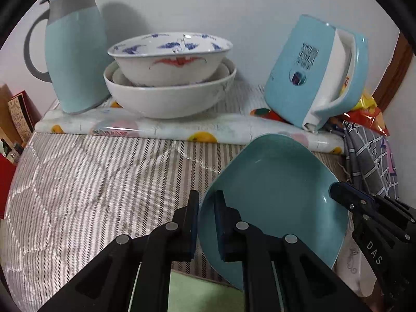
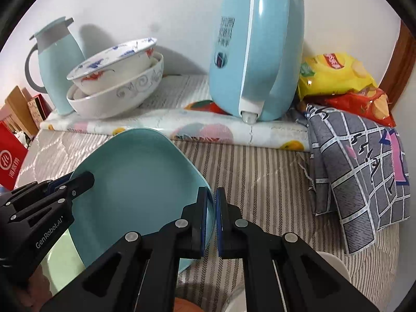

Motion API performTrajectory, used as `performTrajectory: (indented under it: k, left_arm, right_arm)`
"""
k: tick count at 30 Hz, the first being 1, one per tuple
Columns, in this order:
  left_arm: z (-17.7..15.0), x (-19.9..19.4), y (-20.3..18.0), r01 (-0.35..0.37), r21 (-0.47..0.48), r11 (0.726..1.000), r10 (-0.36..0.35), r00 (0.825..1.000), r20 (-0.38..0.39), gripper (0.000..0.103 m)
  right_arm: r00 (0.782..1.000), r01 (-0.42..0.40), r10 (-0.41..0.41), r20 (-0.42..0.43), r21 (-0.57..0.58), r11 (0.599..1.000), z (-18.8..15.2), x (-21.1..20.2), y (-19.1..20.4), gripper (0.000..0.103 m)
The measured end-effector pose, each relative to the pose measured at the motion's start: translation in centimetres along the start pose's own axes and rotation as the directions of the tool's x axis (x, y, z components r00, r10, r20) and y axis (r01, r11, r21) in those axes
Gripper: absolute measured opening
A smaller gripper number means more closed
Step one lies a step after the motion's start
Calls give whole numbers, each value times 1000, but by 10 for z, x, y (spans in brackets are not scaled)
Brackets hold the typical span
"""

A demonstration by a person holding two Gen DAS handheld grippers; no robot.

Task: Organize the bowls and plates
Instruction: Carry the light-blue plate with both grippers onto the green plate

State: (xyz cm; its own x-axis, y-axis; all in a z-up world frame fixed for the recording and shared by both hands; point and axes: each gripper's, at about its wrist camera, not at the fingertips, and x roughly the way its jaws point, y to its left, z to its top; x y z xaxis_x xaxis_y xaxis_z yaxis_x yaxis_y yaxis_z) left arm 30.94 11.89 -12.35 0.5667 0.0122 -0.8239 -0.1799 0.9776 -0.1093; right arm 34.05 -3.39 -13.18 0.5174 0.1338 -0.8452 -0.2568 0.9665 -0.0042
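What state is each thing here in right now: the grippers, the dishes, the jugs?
Left gripper: shut on the teal plate's rim.
Right gripper: shut on the opposite rim.
Teal plate: tilted, held by both grippers.
Patterned bowl: upright, nested in the white bowl.
White bowl: upright on the mat.
Flask: upright, lid on.
Kettle: upright, lid closed.
Checked cloth: crumpled at the table's edge.

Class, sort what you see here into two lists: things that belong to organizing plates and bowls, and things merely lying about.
Belongs to the job:
teal plate, gripped at opposite rims by the left gripper and right gripper
patterned bowl
large white bowl

Lying about:
thermos jug
electric kettle
snack bags
checked cloth
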Motion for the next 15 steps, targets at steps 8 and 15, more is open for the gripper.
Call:
performTrajectory:
  k: [8,15]
  left_arm:
    - [-6,-33,3,-3,-8,1000,4,999,38,12]
    - [-20,-61,5,-1,-19,1000,2,998,65,12]
  right_arm:
    - [999,-5,5,47,-10,1000,-6,-33,7,6]
    - [997,-9,10,79,-12,1000,-18,-64,14,6]
